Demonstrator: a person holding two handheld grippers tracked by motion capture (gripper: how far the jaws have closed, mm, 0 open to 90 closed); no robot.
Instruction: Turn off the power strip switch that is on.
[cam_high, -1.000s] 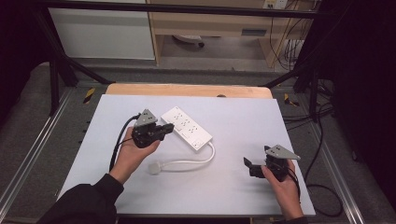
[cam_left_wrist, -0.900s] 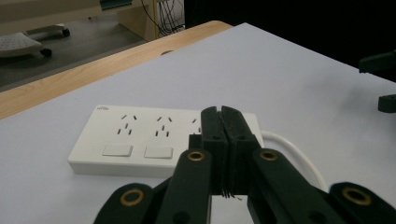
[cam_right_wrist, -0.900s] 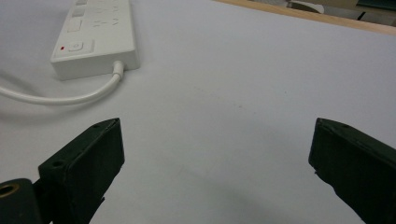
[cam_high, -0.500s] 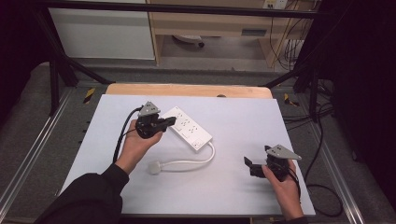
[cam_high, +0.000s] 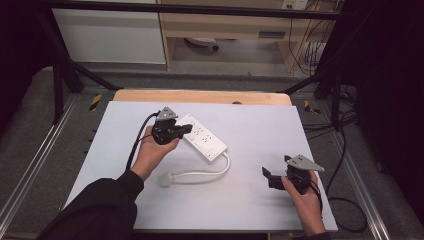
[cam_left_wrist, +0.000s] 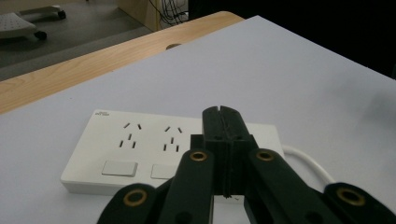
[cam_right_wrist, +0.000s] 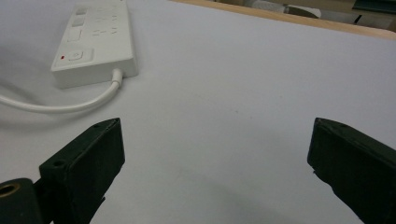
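Power strip (cam_high: 202, 138) just beyond left gripper (cam_high: 184, 130) (jaws closed).

Left claw (cam_high: 186, 129): centre-left of the high view, held in left hand (cam_high: 152, 152), dark sleeve (cam_high: 95, 207) entering lower left; jaws pressed together. Right claw (cam_high: 266, 178): lower right, in right hand (cam_high: 305, 197); jaws spread wide.

Lab: framed rig (cam_high: 60, 75), trailing cables (cam_high: 320, 50)

Dim workroom around a pale counter (cam_high: 260, 125)

Grey floor (cam_high: 30, 125) flanks it; far off stand a white cabinet (cam_high: 110, 35) and wooden shelving (cam_high: 225, 25), cables (cam_high: 345, 125) trailing at right.
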